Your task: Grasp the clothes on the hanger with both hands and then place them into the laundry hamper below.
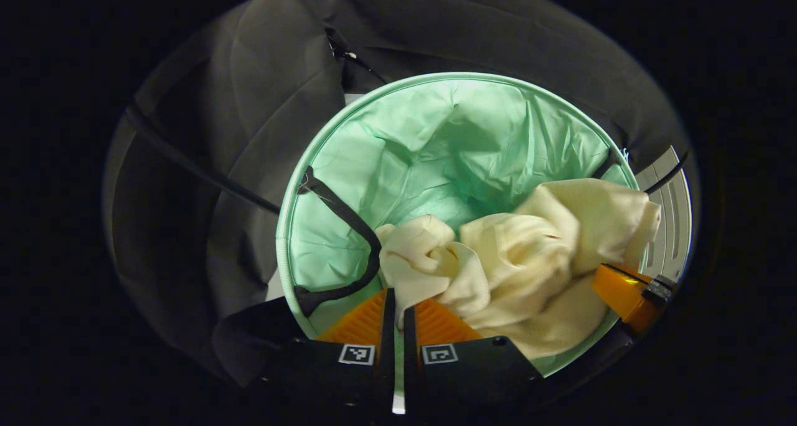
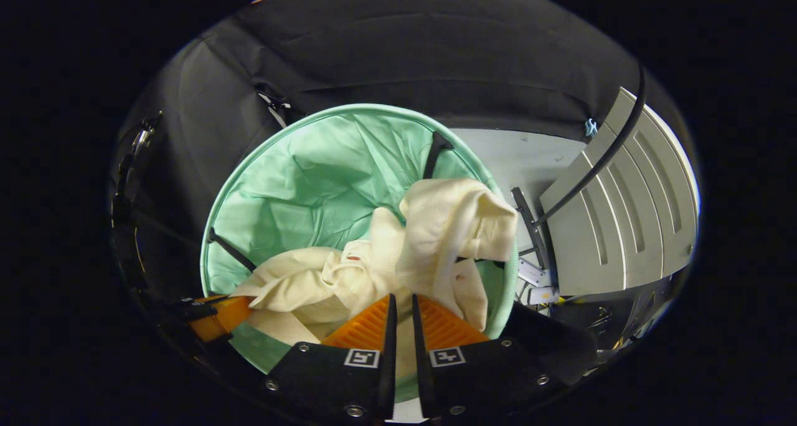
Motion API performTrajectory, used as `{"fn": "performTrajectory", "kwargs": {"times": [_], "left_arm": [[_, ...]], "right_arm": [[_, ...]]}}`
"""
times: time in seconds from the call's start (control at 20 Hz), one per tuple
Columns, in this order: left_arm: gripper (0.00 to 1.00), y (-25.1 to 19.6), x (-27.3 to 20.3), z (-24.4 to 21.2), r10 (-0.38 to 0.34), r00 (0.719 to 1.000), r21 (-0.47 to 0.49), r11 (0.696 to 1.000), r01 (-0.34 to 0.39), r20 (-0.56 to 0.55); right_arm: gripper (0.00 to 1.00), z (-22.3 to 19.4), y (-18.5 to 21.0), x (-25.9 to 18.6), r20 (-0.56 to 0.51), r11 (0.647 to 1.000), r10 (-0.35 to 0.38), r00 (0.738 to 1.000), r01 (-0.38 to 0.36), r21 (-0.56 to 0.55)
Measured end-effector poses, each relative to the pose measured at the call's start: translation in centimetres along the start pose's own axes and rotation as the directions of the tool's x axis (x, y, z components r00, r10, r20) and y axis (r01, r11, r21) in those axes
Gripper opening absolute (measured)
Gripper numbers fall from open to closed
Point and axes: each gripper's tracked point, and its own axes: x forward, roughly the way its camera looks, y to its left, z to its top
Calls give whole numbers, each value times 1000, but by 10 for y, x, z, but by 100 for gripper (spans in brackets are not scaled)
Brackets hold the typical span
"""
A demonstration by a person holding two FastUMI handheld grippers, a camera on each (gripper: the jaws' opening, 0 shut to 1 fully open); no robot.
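A cream garment (image 1: 529,251) hangs bunched over the open mouth of the mint-green laundry hamper (image 1: 436,139). My left gripper (image 1: 398,301) is shut on a fold of the cloth at the hamper's near rim. At the lower right of the left gripper view, the right gripper (image 1: 629,292) holds the other end. In the right gripper view the cream garment (image 2: 448,227) drapes over the hamper (image 2: 299,177), part of it lying across the right rim. My right gripper (image 2: 400,304) is shut on the cloth, and the left gripper (image 2: 215,317) shows at the lower left.
Black straps (image 1: 342,211) cross the hamper's rim as handles. Black cloth (image 1: 249,102) surrounds the hamper. A grey ribbed panel (image 2: 629,208) with a black cable (image 2: 598,164) stands to the right of the hamper, with a pale floor patch (image 2: 523,158) beside it.
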Motion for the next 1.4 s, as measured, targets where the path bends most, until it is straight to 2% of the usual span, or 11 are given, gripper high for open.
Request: {"fn": "performTrajectory", "kwargs": {"times": [0.2, 0.25, 0.3, 0.5, 0.55, 0.65, 0.7, 0.9, 1.0, 1.25, 1.4], "left_arm": [[23, 3, 0, 3, -1, 1000, -5, 1000, 1, 19], [23, 3, 0, 4, 5, 1000, -9, 1000, -5, 21], [28, 5, -3, 3, 7, 1000, -15, 1000, -7, 22], [37, 4, -7, 1, -3, 1000, -20, 1000, 3, 26], [57, 3, -8, 0, -12, 999, -21, 1000, 13, 31], [96, 1, -12, 1, -20, 999, -21, 1000, 21, 38], [95, 2, -15, 4, -20, 999, -20, 1000, 21, 46], [96, -1, -24, 11, -44, 996, -28, 999, 46, 81], [92, 4, -27, 14, -39, 994, -38, 998, 44, 105], [100, 12, -51, 21, -19, 986, -42, 999, 27, 167], [100, 6, -74, 30, -62, 970, -35, 997, 73, 236]], "right_arm": [[30, 6, -2, -5, 15, 1000, -2, 1000, 2, 14], [27, 6, -3, -6, 18, 1000, -3, 1000, 3, 15], [38, 6, -3, -6, 20, 1000, -2, 1000, 2, 18], [53, 12, 0, -12, 37, 999, 12, 999, -13, 33], [48, 15, 1, -15, 44, 999, 18, 999, -19, 33], [62, 21, 5, -20, 67, 999, 28, 997, -29, 25], [62, 24, 5, -21, 80, 999, 31, 996, -33, 19], [87, 39, -6, -35, 131, 999, -26, 991, 23, 29], [89, 47, -9, -41, 156, 999, -40, 987, 37, 19], [94, 69, -3, -69, 228, 1000, -27, 973, 28, -4], [94, 72, 2, -86, 246, 1000, -8, 969, 13, -19]]}}
